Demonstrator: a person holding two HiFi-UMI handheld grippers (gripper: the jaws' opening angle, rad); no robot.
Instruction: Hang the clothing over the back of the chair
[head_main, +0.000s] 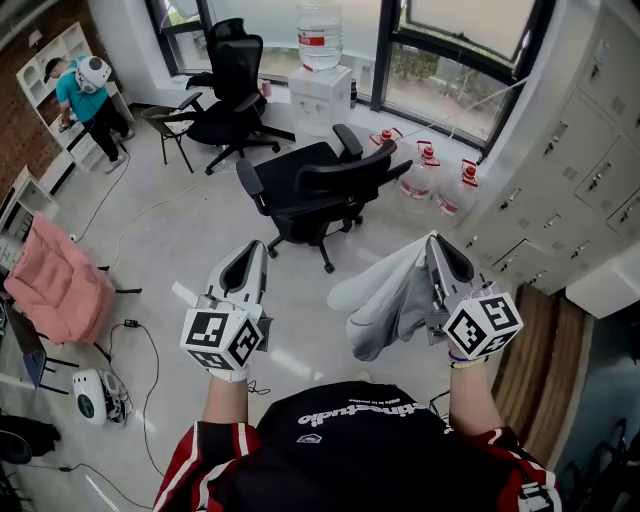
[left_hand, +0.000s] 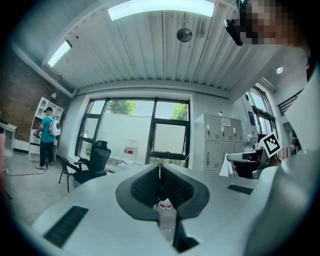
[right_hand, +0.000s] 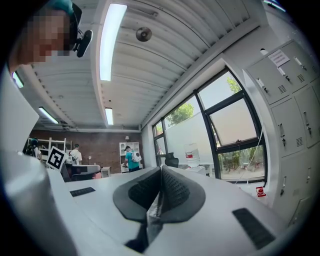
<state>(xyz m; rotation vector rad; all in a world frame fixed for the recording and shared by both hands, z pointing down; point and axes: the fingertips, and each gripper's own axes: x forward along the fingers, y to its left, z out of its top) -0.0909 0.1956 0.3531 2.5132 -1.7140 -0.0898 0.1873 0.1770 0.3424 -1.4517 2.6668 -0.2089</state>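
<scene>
Item one, my right claw (head_main: 433, 242): jaws pinched together on a fold of the grey clothing (head_main: 385, 300), which droops from the tips and hangs down on its left side, between my two claws. Item two, my left claw (head_main: 257, 247): jaws closed against each other, empty. Item three, black office chair (head_main: 320, 190): ahead of both claws, apart from the clothing.

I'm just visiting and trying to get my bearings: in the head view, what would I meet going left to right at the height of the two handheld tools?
Pink cloth → left gripper → grey clothing → right gripper → lockers.
</scene>
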